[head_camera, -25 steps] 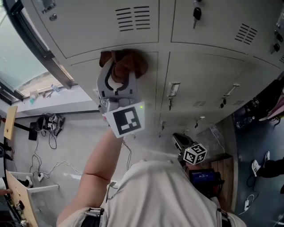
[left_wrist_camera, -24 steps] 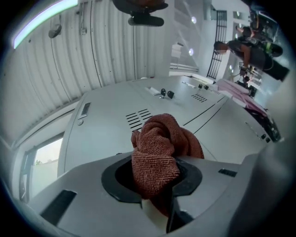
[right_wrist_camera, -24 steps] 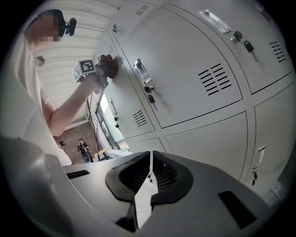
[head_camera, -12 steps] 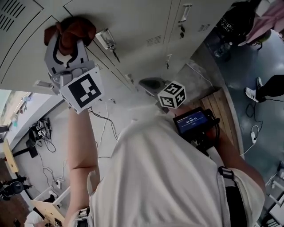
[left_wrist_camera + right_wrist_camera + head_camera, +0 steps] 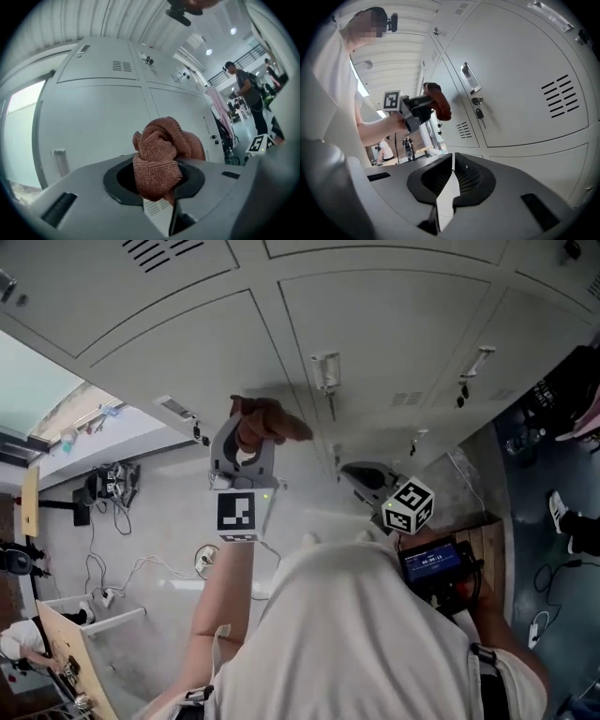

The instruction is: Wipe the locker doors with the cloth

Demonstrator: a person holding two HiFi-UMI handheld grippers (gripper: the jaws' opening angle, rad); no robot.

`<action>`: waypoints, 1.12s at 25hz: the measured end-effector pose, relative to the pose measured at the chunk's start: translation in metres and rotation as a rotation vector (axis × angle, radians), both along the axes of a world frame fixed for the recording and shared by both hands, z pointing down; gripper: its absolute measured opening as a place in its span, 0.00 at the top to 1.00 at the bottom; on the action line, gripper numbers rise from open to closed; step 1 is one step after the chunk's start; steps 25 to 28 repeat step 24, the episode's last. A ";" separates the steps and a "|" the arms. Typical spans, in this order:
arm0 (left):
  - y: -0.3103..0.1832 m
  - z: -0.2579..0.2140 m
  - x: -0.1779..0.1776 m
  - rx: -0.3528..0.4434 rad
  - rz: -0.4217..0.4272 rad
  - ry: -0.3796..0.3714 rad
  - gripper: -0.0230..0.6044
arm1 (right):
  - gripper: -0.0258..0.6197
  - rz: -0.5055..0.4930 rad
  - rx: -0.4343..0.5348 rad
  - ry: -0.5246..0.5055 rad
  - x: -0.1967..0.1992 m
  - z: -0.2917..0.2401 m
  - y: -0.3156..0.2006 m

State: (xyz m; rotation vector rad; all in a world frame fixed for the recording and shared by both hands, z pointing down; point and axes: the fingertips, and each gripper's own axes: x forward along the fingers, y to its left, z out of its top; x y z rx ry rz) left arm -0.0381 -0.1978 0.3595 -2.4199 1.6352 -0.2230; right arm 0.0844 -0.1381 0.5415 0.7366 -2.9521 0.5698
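A bunched rust-brown cloth [image 5: 161,154] sits in my left gripper [image 5: 246,448], whose jaws are shut on it. In the head view the cloth [image 5: 267,421] rests against a pale grey locker door [image 5: 192,352], just left of a door handle [image 5: 326,371]. The right gripper view shows the same cloth [image 5: 439,101] from the side, pressed near the locker face. My right gripper [image 5: 451,180] hangs lower at the right, jaws shut with nothing between them; in the head view only its marker cube [image 5: 409,505] shows.
Rows of grey locker doors [image 5: 520,70] with vents [image 5: 560,96], handles and hanging keys [image 5: 480,115] fill the wall. A window [image 5: 37,381] lies at the left. Cables [image 5: 112,493] trail on the floor below. People [image 5: 246,93] stand in the distance.
The head camera has swung, so the lockers sit differently in view. My left gripper with the cloth has slid across the locker face toward the door handle. The right gripper stays low.
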 end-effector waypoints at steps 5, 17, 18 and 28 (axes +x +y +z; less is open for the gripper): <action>0.029 0.069 -0.048 -0.173 -0.070 0.158 0.78 | 0.92 -0.048 0.018 -0.032 -0.012 -0.008 -0.007; 0.053 0.114 -0.082 -0.248 -0.131 0.219 0.78 | 0.92 -0.108 0.059 -0.038 -0.042 -0.025 -0.024; 0.055 0.118 -0.081 -0.258 -0.128 0.219 0.78 | 0.92 -0.110 0.058 -0.038 -0.044 -0.025 -0.024; 0.074 0.140 -0.078 -0.330 -0.106 0.218 0.78 | 0.92 -0.116 0.029 -0.036 -0.048 -0.018 -0.008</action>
